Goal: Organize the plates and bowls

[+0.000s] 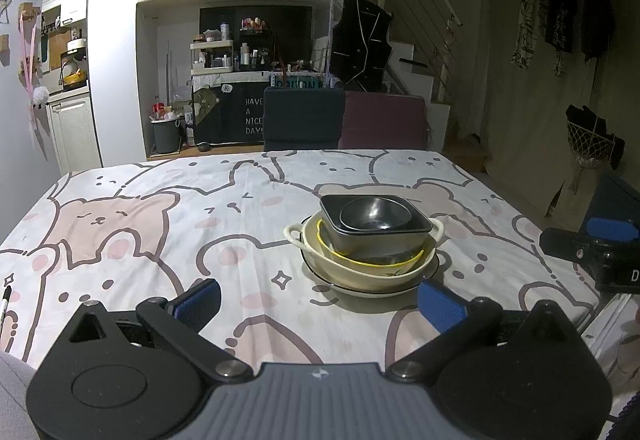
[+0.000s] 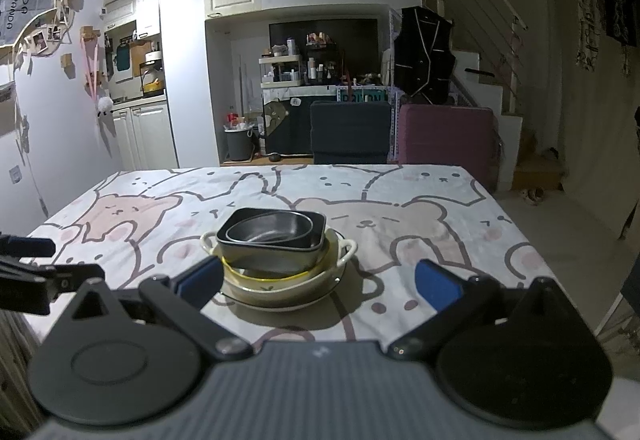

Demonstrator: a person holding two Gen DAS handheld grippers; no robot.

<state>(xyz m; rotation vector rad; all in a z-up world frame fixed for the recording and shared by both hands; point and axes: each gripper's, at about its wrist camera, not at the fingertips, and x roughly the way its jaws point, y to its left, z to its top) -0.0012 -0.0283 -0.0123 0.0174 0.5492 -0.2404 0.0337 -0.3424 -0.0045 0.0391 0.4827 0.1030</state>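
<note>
I hold both tongs, left tongs (image 1: 319, 300) and right tongs (image 2: 319, 282), apart before the nested bowl stack (image 1: 366, 240) at centre frame; it looks finished, so I'd next back off.

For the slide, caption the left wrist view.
Open left gripper faces nested dishes stacked on a bear-print tablecloth; right gripper waits alongside.
</note>
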